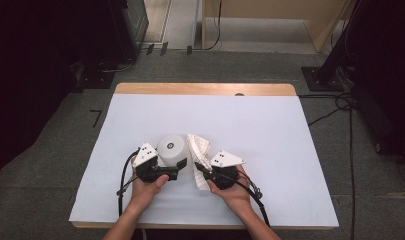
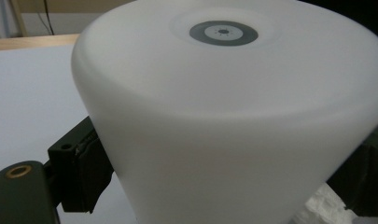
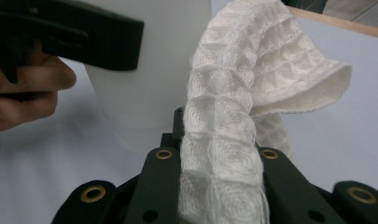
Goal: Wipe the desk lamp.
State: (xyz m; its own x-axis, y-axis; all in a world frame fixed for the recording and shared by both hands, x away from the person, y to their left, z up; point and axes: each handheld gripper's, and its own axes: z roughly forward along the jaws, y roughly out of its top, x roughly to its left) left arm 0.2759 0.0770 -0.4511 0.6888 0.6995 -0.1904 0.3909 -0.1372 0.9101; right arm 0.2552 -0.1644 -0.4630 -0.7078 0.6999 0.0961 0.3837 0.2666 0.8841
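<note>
Near the front middle of the bench (image 1: 270, 120), a white cup (image 1: 171, 148) stands upside down on the pale sheet that covers the top, with a strip of bare wood showing along the far edge. The cup is smooth, matt and milky, wider at its upturned base than lower down, with a rounded shoulder. In the left gripper view a grey ring (image 2: 223, 33) with a pale centre and a small dark dot sits in the middle of that base.

The left claw (image 1: 179, 166) is clamped on the cup: its black jaws press against the wall on both sides, low on the body. No gap shows between pads and cup.

Just right of the cup, touching or nearly touching it, a white cloth (image 1: 198, 150) rises from the right claw (image 1: 197, 169). The cloth has a waffle weave of raised squares, is folded into a thick band, and its upper end curls over into a loose flap. The right claw is clamped on the cloth, the jaws pinching the band tight between them in the right gripper view. There the left gripper's black jaw and the fingers (image 3: 32, 84) of the person's left hand show beside the cup.
</note>
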